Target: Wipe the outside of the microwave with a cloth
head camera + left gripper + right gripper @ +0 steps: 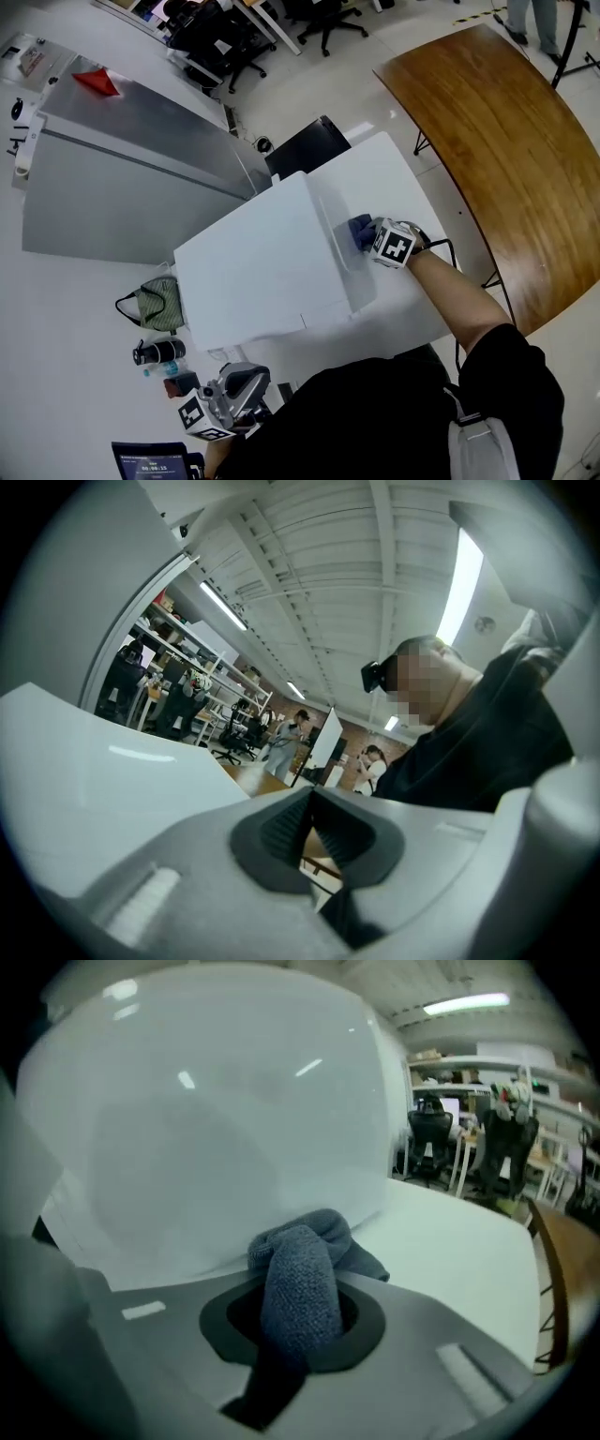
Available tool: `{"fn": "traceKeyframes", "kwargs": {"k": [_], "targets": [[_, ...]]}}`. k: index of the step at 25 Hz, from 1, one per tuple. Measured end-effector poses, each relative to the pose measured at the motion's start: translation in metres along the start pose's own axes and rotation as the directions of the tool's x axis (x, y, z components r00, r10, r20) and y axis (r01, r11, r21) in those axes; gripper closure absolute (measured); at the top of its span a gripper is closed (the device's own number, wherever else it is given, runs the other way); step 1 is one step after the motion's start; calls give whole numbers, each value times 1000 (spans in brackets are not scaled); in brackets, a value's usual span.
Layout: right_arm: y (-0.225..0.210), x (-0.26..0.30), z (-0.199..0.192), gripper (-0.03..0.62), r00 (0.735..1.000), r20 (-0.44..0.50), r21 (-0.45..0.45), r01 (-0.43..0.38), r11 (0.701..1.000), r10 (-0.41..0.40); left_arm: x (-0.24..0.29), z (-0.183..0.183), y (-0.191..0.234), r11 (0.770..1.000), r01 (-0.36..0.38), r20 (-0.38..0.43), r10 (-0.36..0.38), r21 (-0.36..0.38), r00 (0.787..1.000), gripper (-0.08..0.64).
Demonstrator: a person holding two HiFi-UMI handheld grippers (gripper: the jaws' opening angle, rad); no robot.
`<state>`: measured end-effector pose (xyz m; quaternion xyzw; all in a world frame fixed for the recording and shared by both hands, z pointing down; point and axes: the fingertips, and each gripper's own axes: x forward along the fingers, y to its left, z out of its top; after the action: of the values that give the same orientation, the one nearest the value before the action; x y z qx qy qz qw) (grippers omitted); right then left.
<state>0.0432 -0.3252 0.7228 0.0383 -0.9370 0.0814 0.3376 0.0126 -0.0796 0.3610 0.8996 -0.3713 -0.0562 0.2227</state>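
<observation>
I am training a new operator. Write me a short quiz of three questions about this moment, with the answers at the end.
1. True or false: the right gripper holds a cloth against the side of the microwave.
2. Where is the left gripper? A) resting on top of the microwave; B) low beside the person, away from the microwave; C) sharing the cloth.
3. Fill in: the wooden table stands to the person's ___.

Key: 1 true; 2 B; 3 right.
</observation>
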Motion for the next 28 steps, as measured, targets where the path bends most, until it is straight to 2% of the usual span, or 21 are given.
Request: {"fn": "traceKeyframes", "kwargs": {"k": [1,3,5,6,7,8,9,10,11,13,15,16,18,19,22,24,26,28], "targets": [[1,2,-3,543,999,-39,-9,7,1000,-8,0,-2,-1,1000,3,-2,-3,-2,1000,557],[3,-6,-5,541,999,-51,28,6,1000,-5,2,0,-5,1000,14,2,-14,3,1000,557],[8,-36,9,541,999,46,95,2,995,-7,1,7,-10,999,29,14,-29,21,999,557],[10,-58,24,541,989,145,135,-14,991,-6,0,11,-13,999,34,25,-35,34,999,557],[15,-85,46,541,962,272,169,-48,984,0,-2,16,-16,998,38,37,-40,49,999,557],[22,-115,71,541,913,407,190,-96,977,10,-5,21,-19,997,43,48,-46,63,998,557],[33,-143,97,541,850,525,191,-146,971,25,-7,26,-22,996,47,57,-52,77,997,557],[46,-165,120,541,790,611,172,-189,967,45,-9,31,-26,994,52,65,-58,92,996,557],[60,-179,137,541,745,663,141,-218,966,72,-10,36,-30,992,58,71,-66,108,995,557],[82,-184,155,541,700,704,87,-253,963,120,-12,45,-37,988,65,84,-77,141,993,557],[84,-178,154,541,671,731,102,-292,951,128,-15,50,-42,985,61,90,-76,160,993,557],[80,-172,147,541,671,731,123,-303,945,120,-17,49,-44,985,56,88,-71,162,994,557],[72,-152,123,543,715,691,160,-294,942,106,-18,45,-45,987,45,76,-57,156,996,557],[67,-139,109,543,748,656,174,-283,943,103,-18,42,-44,988,39,67,-49,150,997,557],[56,-88,54,543,876,473,194,-209,959,95,-15,31,-40,992,25,45,-31,122,999,557],[48,-56,20,543,936,345,205,-153,967,75,-13,23,-35,995,16,31,-19,98,999,557],[41,-33,-2,545,976,212,182,-79,980,40,-9,14,-28,997,13,14,-14,71,1000,557],[41,-19,-15,545,997,75,118,-22,993,13,-3,4,-22,999,22,-3,-22,44,1000,557]]}}
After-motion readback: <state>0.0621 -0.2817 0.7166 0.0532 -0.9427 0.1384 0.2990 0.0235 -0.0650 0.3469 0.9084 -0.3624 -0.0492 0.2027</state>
